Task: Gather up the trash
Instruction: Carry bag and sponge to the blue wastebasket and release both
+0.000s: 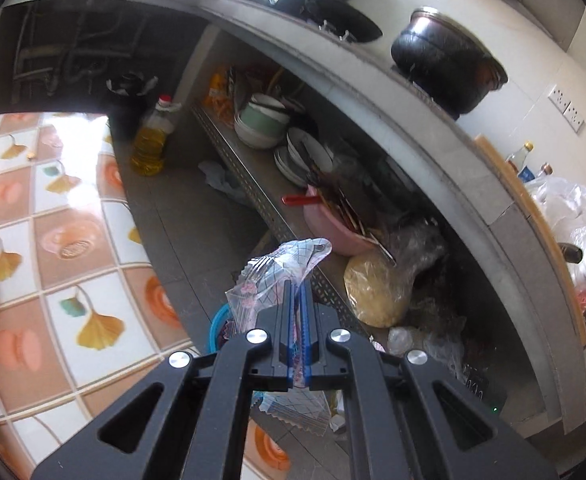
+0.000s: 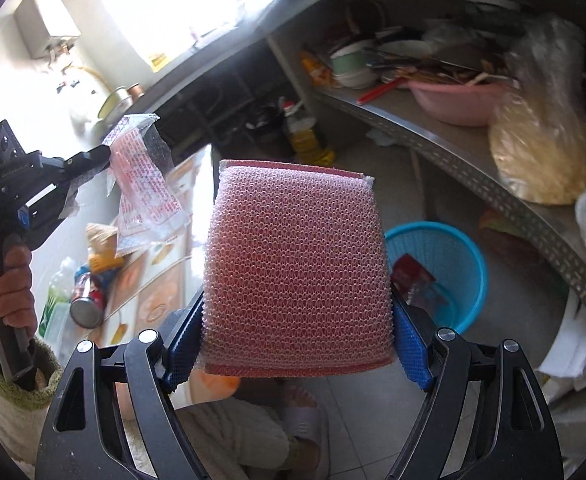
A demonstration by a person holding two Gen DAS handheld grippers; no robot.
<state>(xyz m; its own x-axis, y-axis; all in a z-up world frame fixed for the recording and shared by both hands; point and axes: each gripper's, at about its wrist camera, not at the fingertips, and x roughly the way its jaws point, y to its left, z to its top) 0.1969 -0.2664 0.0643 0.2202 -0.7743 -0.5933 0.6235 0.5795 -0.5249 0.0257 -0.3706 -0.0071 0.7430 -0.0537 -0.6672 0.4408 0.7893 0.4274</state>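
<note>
A clear plastic wrapper point(image 1: 271, 276) with red print and grid lines sticks out of my left gripper point(image 1: 296, 286), which is shut on it. The right wrist view shows the same left gripper point(image 2: 107, 152) at the left, held up by a hand point(image 2: 9, 280), with the wrapper point(image 2: 145, 188) dangling over the table. My right gripper point(image 2: 295, 342) is shut on a pink mesh scouring sponge point(image 2: 293, 256), its blue pads point(image 2: 411, 346) pressing both sides. A blue plastic basket point(image 2: 467, 252) stands on the floor behind the sponge, with a red wrapper point(image 2: 411, 274) inside. Its rim point(image 1: 215, 328) peeks out under the left gripper.
A table with a tile-pattern cloth point(image 1: 73, 248) holds a can point(image 2: 89, 300) and bottles. An oil bottle point(image 1: 151, 142) stands on the floor. A metal shelf point(image 1: 253, 184) carries bowls, a pink basin point(image 2: 457, 100) and bags. Above it runs a counter with pots point(image 1: 445, 56). A slippered foot point(image 2: 305, 420) is below.
</note>
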